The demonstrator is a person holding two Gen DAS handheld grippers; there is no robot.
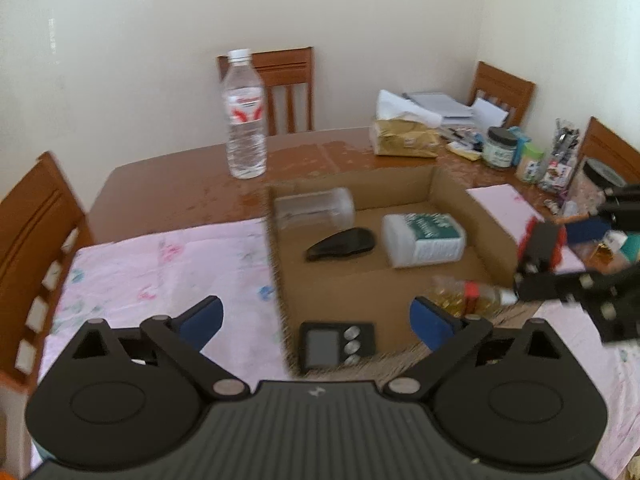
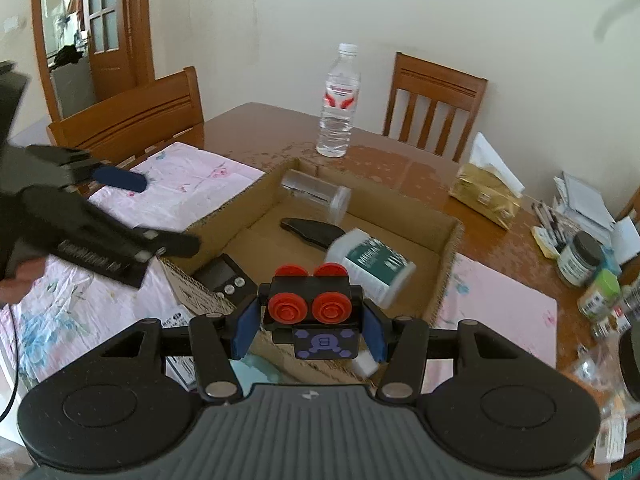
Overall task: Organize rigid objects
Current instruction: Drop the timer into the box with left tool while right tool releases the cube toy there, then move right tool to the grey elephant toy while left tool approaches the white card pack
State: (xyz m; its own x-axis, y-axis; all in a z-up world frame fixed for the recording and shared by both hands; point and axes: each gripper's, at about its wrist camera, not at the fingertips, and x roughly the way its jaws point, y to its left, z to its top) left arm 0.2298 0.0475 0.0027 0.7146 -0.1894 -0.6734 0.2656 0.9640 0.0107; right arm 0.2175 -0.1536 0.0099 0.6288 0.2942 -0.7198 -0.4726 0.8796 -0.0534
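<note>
right hand-held gripper [image 2: 308, 322] clamped on a black toy [image 2: 310, 312] with red knobs right above the box [image 2: 444, 276], left hand-held gripper [image 1: 316, 316] spread wide, empty, over the box's near-left corner

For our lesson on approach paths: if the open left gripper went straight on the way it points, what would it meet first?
Probably the small black digital scale lying in the near corner of the open cardboard box, between the left gripper fingers' line; depth is unclear.
</note>
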